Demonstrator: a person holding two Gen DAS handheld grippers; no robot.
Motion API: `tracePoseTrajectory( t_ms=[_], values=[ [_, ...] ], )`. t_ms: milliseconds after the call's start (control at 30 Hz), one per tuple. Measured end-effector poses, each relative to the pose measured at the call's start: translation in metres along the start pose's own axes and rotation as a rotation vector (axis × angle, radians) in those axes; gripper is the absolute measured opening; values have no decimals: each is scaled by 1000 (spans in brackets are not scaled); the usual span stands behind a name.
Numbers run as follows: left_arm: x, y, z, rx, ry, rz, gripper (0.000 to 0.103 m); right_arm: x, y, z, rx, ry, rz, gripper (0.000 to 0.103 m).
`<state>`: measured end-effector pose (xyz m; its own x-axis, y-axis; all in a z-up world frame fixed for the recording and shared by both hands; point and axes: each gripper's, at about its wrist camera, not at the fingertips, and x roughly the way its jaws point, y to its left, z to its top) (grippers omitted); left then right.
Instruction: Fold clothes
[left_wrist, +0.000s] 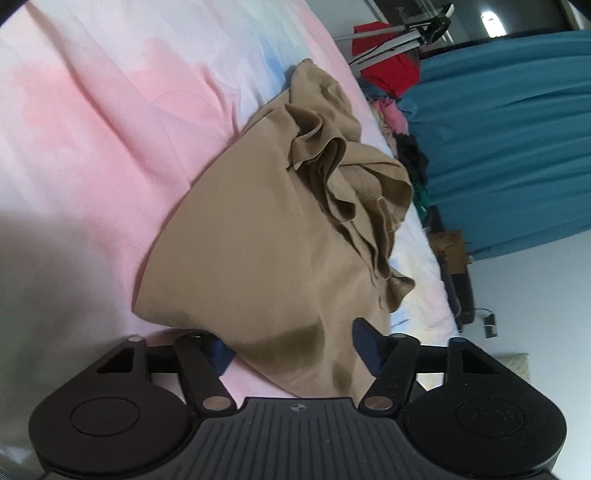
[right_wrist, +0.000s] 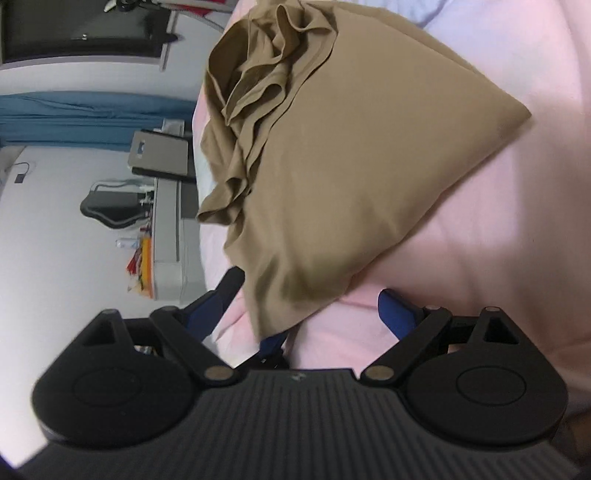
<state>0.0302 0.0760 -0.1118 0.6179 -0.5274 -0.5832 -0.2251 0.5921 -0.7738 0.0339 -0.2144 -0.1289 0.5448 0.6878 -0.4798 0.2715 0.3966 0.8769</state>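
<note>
We see a tan garment (left_wrist: 258, 236) lying on a pink sheet (left_wrist: 92, 129), partly folded: a smooth flat panel toward us and a bunched, ruffled edge (left_wrist: 343, 177) along its far right side in the left wrist view. In the right wrist view the same garment (right_wrist: 332, 166) spreads across the sheet (right_wrist: 480, 240), with the ruffles at its far left and a pointed corner (right_wrist: 517, 114) reaching out to the right.

Our left gripper (left_wrist: 291, 350) has its jaws spread wide, released, with a near fold of the garment lying between the blue fingers (left_wrist: 364, 341); the left finger is mostly hidden under the cloth. We cannot tell whether the pads touch the fabric.

Our right gripper (right_wrist: 317, 306) is also spread wide and released. The garment's near corner hangs down between its blue fingers (right_wrist: 393, 308), closer to the left finger, which lies just beside the cloth's edge.

Beyond the bed, the left view shows a teal curtain (left_wrist: 498, 140), a red cloth (left_wrist: 391, 62) and a heap of mixed clothes (left_wrist: 399, 122) at the far right. The right view shows a white wall (right_wrist: 55, 240) and a grey cabinet (right_wrist: 166, 236) at the left.
</note>
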Motion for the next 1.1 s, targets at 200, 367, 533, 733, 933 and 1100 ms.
tracePoseTrajectory(
  t_ms=[200,367,533,733,933,1100],
  values=[
    [-8,1,-1,1,-67,5,24,-6,-12,8,93,-117,29,92],
    [-16,-9,-2,46,-129,-46,18,-29,-13,16,123,-263,-15,92],
    [-23,-15,-3,59,-177,-96,16,-32,-12,27,111,-329,-62,74],
    [-29,-14,-1,39,-189,-114,15,-37,-4,35,-35,-361,-144,21],
    [-52,-46,4,115,-261,-156,12,-58,26,38,-116,-408,-52,16],
    [-87,-72,3,126,-297,-196,5,-84,60,42,-152,-434,5,14]
  ],
)
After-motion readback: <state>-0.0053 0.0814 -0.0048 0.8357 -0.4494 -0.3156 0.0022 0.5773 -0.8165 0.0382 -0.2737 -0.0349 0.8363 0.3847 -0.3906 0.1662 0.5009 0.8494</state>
